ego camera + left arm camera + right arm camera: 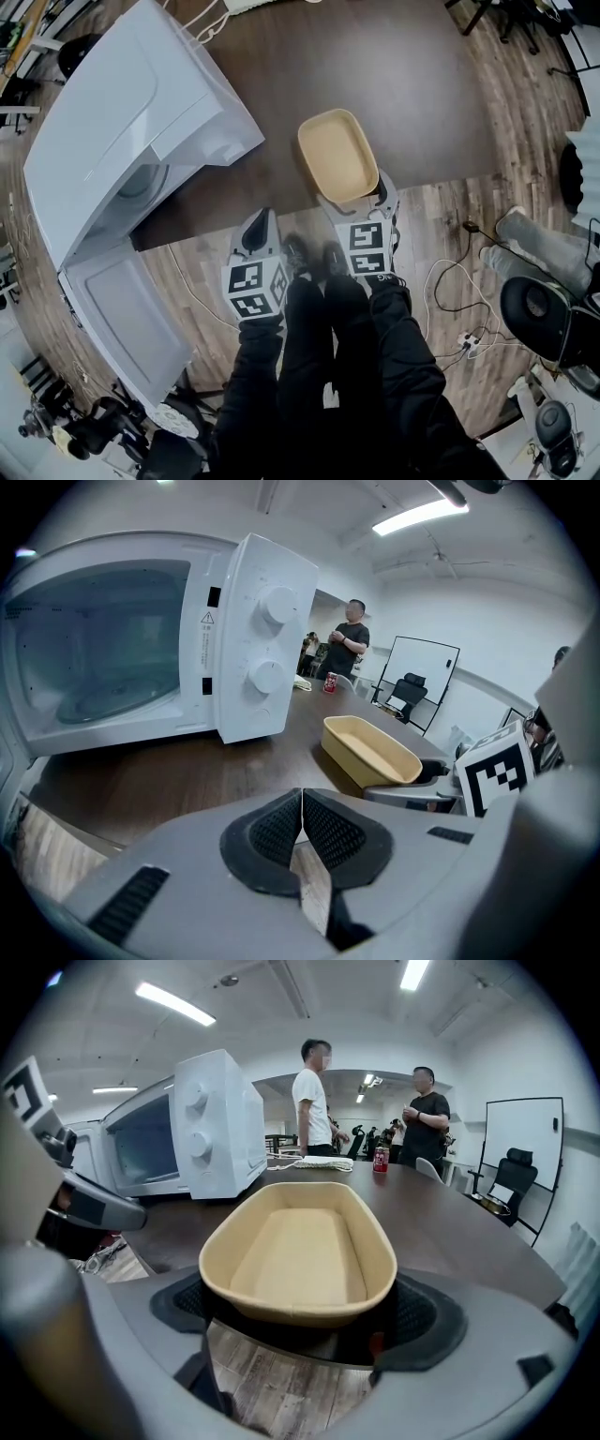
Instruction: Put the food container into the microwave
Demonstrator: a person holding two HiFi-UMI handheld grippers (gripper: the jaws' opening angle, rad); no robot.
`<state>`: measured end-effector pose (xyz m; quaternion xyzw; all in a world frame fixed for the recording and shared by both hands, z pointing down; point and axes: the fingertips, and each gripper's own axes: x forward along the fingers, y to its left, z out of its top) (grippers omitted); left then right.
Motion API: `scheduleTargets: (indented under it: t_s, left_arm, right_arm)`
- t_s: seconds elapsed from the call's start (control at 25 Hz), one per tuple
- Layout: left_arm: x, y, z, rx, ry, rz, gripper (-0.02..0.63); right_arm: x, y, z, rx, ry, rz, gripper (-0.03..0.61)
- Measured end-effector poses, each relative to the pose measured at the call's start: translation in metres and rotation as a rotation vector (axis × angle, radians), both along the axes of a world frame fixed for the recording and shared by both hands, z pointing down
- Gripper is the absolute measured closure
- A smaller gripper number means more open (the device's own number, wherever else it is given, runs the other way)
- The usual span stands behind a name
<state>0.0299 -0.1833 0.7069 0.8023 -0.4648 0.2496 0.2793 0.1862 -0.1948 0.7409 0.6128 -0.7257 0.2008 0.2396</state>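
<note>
Right gripper view showed the right gripper (300, 1327) with its jaws spread wide and pressed against both sides of the near end of the tan food container (300, 1251). That end jutted past the near edge of the dark table (412, 94). The left gripper (302, 803), jaws together on nothing, hung just left of it over the wood floor (202, 272). Both black sleeves (403, 356) reached forward side by side. The white microwave (131, 122) stood at the table's left, its door (122, 314) swung open.
</note>
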Motion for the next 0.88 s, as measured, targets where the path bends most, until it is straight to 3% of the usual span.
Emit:
scheduleTargets:
  t_s: [0.56,0.88]
  left_arm:
    - [0.000,-0.001,-0.017,0.006,0.001,-0.023,0.580]
    - [-0.015,0.008,-0.044,0.024,0.012,-0.077,0.578]
  right_arm:
    - [-0.006,0.016,-0.036,0.047,0.006,-0.069,0.046]
    - [-0.038,0.035,-0.076,0.058,-0.013,-0.158,0.046]
